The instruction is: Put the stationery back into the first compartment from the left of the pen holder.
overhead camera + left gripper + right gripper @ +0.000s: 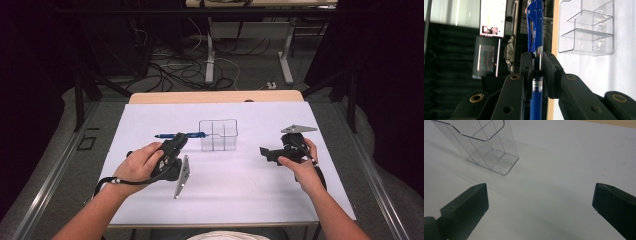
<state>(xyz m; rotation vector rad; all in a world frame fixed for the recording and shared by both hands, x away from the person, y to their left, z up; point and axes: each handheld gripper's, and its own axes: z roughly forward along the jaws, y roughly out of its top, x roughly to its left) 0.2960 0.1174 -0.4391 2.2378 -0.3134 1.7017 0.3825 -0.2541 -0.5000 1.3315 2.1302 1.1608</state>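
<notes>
- The left gripper [176, 142] is clamping a blue pen [182, 135], its jaws pressed together on the barrel where the chrome band meets the blue body.
- In the left gripper view, the pen [535, 37] is running straight up between the jaws, its clip end rising above them and its lower barrel passing down behind them.
- In the high view, the pen is lying roughly level, sticking out of the gripper on both sides, with one end reaching the near left side of a clear plastic organiser [218, 134]; whether it is touching the wall I cannot tell.
- The organiser is standing upright near the middle of the counter [150, 205], slightly toward its far edge, with inner dividers splitting it into compartments.
- The right gripper [266, 152] is hovering toward the right edge of the counter, well apart from the organiser, with its jaws spread wide and nothing between them.
- In the right gripper view, the organiser [486, 147] is sitting ahead and to the upper left, beyond the gripper's open jaws, over the bare white counter surface.
- The person's left hand [140, 165] is wrapping the left gripper's body, and the right hand [302, 162] is holding the other gripper.
</notes>
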